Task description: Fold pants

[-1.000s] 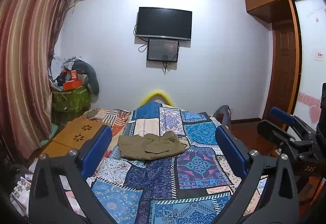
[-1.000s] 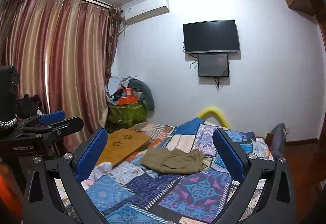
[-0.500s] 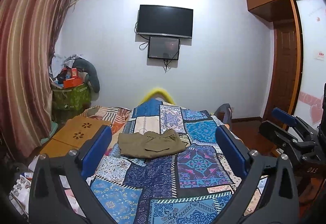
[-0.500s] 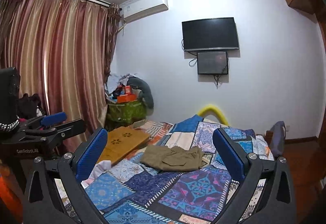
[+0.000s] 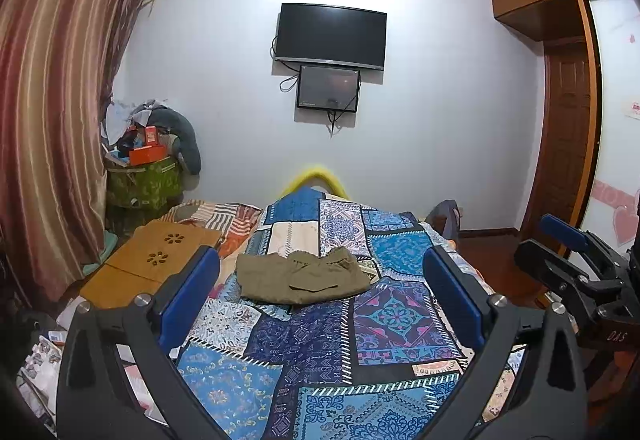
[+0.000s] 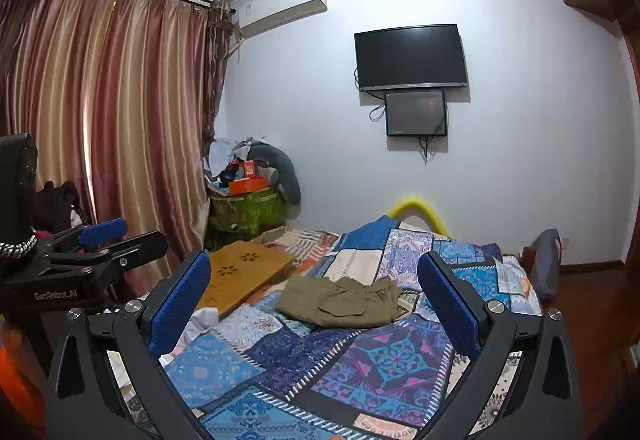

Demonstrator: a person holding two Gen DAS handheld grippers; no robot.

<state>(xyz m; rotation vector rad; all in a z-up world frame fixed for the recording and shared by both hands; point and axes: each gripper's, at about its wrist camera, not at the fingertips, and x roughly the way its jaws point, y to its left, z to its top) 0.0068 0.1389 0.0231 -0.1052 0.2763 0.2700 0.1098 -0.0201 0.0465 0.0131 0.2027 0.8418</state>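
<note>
Olive-green pants (image 5: 300, 276) lie folded in a compact bundle on a blue patchwork quilt (image 5: 320, 360) covering the bed. They also show in the right wrist view (image 6: 340, 302). My left gripper (image 5: 320, 280) is open and empty, held well back from the pants. My right gripper (image 6: 314, 288) is open and empty too, also well short of the pants. The right gripper shows at the right edge of the left wrist view (image 5: 576, 264); the left gripper shows at the left of the right wrist view (image 6: 96, 240).
A wooden lap desk (image 5: 152, 264) lies on the bed's left side. A green basket piled with clutter (image 5: 144, 180) stands by the curtain (image 5: 48, 120). A TV (image 5: 330, 36) hangs on the far wall. A wooden door (image 5: 568, 144) is at right.
Both views have tilted down slightly; the pants and the bed sit a little lower in the frames. The pants have not moved on the quilt. Both grippers stay open.
</note>
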